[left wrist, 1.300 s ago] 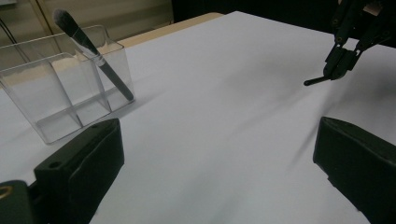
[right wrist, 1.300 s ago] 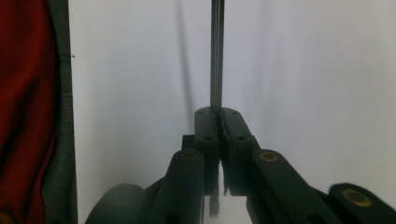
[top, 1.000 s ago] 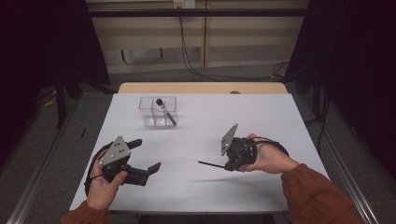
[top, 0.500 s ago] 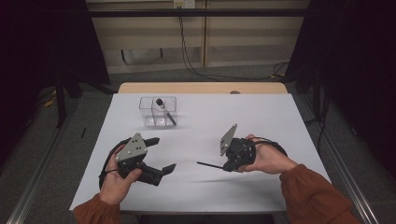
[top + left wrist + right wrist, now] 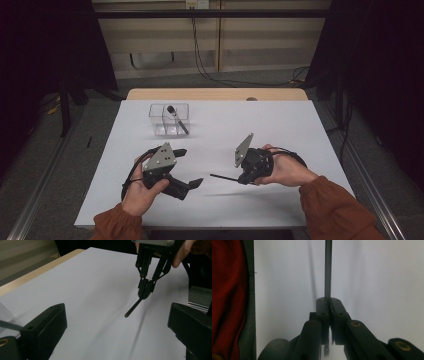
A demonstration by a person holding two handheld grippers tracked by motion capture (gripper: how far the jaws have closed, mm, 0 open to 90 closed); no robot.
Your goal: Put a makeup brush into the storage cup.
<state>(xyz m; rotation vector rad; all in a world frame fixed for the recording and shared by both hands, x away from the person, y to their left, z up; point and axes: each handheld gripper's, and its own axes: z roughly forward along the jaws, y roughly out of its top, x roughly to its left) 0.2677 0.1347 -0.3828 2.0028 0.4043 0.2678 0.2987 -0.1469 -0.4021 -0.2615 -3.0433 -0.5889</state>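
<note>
My right gripper (image 5: 241, 178) (image 5: 328, 301) is shut on a thin black rod (image 5: 222, 177) (image 5: 327, 270). It holds the rod level above the white table (image 5: 300, 130), pointing left. In the left gripper view the right gripper (image 5: 146, 291) hangs ahead, and the rod (image 5: 133, 307) slants down from its tips. My left gripper (image 5: 192, 167) (image 5: 117, 312) stands open just left of the rod's free end, with nothing between its fingers. A clear box (image 5: 169, 120) at the back left holds a second black rod (image 5: 176, 117) that leans in it.
The box's clear wall (image 5: 5, 317) shows at the lower left of the left gripper view. A wooden edge (image 5: 215, 94) runs along the table's far side. A red sleeve (image 5: 227, 302) lies left of the right gripper's jaws. Dark floor and rails flank the table.
My left hand has moved right across the table, bringing its open gripper close to the rod's free end. The right hand and its rod have stayed in place.
</note>
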